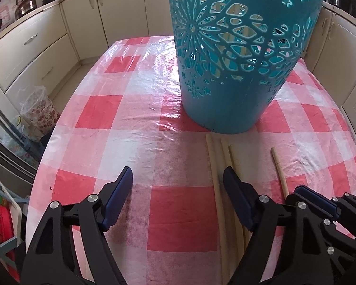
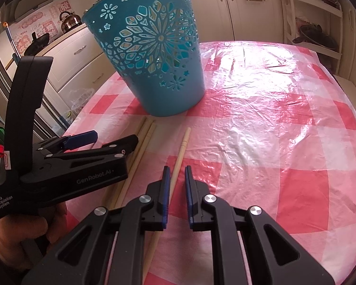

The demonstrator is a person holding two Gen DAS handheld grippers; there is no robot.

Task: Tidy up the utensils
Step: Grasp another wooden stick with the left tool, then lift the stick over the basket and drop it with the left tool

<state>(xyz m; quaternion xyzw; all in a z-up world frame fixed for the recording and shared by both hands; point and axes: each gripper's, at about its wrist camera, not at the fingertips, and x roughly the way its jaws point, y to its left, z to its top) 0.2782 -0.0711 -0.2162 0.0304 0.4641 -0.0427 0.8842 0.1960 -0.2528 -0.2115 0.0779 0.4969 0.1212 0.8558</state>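
Observation:
A teal cut-out basket [image 1: 237, 59] [image 2: 154, 59] stands on the red-and-white checked tablecloth [image 1: 182, 213], with pale sticks showing through its holes. Three wooden chopsticks [image 1: 217, 178] [image 2: 140, 147] lie side by side in front of it, and a single chopstick [image 1: 280, 166] [image 2: 181, 147] lies apart to their right. My left gripper [image 1: 178, 171] [image 2: 116, 137] is open, its right finger over the three chopsticks and bare cloth between its pads. My right gripper [image 2: 177, 175] [image 1: 303, 192] is nearly shut, hovering over the single chopstick, which runs under the narrow slit.
Cream kitchen cabinets [image 1: 35, 47] surround the table, with a kettle [image 1: 25, 6] on the counter. A lined floral bin [image 1: 39, 111] stands on the floor by the table's left edge. A white shelf rack [image 2: 315, 28] is at the far right. A hand [image 2: 23, 232] holds the left gripper.

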